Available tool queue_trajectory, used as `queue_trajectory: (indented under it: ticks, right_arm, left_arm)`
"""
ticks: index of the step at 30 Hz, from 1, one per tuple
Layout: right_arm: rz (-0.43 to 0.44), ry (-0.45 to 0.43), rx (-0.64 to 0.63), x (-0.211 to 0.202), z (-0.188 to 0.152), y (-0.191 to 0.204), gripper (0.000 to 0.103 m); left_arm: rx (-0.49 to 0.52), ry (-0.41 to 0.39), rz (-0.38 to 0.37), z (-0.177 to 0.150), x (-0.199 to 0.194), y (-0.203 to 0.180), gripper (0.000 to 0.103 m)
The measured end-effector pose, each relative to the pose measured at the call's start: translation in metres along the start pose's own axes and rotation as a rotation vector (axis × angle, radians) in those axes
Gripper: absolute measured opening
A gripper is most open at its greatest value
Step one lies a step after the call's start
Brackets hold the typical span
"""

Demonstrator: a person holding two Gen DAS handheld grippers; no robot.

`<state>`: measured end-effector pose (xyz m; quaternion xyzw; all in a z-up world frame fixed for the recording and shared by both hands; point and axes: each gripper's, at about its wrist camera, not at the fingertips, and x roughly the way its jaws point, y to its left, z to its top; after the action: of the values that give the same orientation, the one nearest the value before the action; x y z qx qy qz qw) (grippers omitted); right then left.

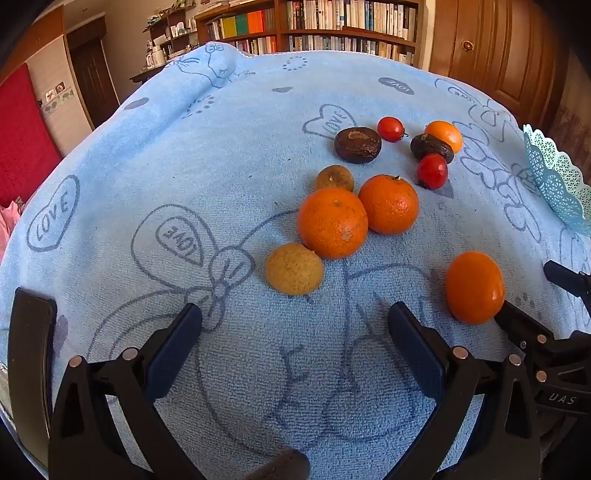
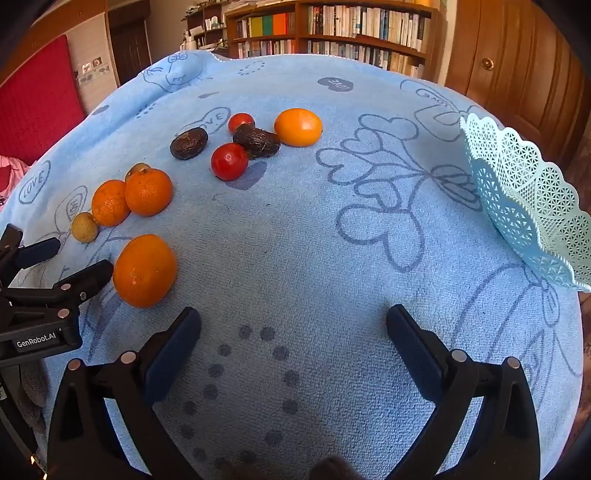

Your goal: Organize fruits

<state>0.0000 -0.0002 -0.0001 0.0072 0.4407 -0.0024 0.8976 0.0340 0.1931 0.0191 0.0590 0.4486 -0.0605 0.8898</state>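
Loose fruit lies on a blue towel [image 1: 184, 184]. Two mandarins [image 1: 332, 221] touch a yellow-brown round fruit [image 1: 294, 268]. Behind them are a second brownish one [image 1: 334, 179], two dark wrinkled fruits [image 1: 357, 144], two red tomatoes [image 1: 432, 170] and an orange [image 1: 445, 134]. My left gripper [image 1: 295, 314] is open and empty just in front of the yellow-brown fruit. A smooth orange [image 2: 144, 271] lies left of my right gripper [image 2: 293, 314], which is open over bare towel. The pale blue lattice basket [image 2: 528, 206] stands tilted at the far right.
Each gripper shows in the other's view: the right gripper [image 1: 526, 288] beside the smooth orange [image 1: 474, 288], the left gripper [image 2: 85, 254] at the left edge. Bookshelves [image 2: 332, 29] and wooden doors [image 2: 517, 74] stand behind the towel. Open towel lies between fruit and basket.
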Motion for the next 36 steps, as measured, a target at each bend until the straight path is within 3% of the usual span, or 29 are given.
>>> queue_trajectory:
  ticks: [36]
  right_arm:
    - [0.01, -0.001, 0.009, -0.0005, -0.0001, 0.0004, 0.098]
  left_arm:
    - [-0.011, 0.013, -0.014, 0.0023, 0.0036, 0.0018, 0.101]
